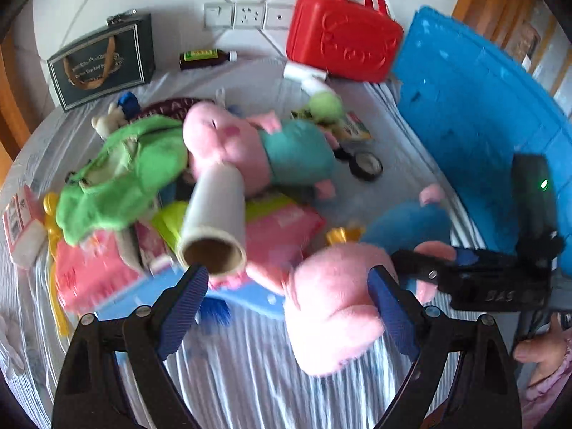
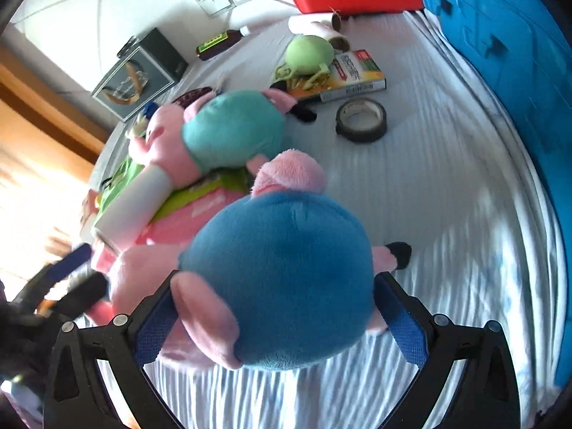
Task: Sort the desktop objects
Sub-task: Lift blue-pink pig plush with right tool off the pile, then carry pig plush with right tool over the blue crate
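Observation:
My right gripper is shut on a pig plush in a blue dress, its pads pressing both sides of the blue body. In the left wrist view that plush's pink head lies against the right finger of my left gripper, which stands open with its other pad clear of the plush. The right gripper reaches in from the right there. A second pig plush in a teal dress lies on the pile, with a white cardboard roll leaning on it.
On the striped bedsheet lie a green plush, pink packs, a black tape roll, a printed box and a brown bottle. A red case, blue crate and dark gift box stand behind.

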`<state>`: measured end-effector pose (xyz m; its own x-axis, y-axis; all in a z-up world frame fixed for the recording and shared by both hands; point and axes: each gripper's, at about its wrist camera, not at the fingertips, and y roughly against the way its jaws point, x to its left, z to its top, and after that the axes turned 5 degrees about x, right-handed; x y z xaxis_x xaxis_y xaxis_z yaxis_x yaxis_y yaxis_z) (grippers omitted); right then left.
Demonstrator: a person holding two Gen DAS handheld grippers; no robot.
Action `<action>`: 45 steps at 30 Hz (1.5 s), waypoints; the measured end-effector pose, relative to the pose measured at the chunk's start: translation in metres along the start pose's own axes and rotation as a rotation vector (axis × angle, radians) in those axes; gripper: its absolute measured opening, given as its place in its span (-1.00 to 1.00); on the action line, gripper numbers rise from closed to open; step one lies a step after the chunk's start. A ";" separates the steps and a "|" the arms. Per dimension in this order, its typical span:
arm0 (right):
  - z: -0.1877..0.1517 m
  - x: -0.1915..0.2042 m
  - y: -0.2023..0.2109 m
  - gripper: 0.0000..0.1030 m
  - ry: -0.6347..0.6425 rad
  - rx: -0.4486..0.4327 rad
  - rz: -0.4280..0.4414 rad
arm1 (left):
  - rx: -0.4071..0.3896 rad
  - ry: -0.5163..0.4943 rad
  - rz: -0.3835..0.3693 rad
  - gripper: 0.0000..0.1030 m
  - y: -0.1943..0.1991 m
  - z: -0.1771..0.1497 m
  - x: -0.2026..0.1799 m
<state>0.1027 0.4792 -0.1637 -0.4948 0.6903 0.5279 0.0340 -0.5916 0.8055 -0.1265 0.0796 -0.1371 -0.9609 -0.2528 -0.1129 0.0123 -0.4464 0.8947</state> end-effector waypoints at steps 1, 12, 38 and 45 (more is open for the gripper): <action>-0.006 0.000 0.002 0.99 0.003 0.008 0.009 | 0.008 0.004 0.004 0.78 -0.001 -0.006 -0.002; -0.041 -0.018 0.018 0.99 0.065 0.048 -0.041 | -0.019 -0.030 0.009 0.79 -0.005 -0.056 -0.035; -0.049 -0.011 -0.006 0.78 0.089 -0.013 -0.004 | -0.004 -0.211 0.051 0.42 -0.046 -0.054 -0.072; -0.058 0.009 0.043 0.73 0.133 -0.127 0.015 | -0.140 -0.255 0.057 0.41 0.005 -0.049 -0.078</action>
<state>0.0496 0.4360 -0.1399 -0.6057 0.6247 0.4928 -0.0633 -0.6552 0.7528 -0.0381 0.0553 -0.1447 -0.9958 -0.0655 0.0638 0.0895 -0.5561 0.8263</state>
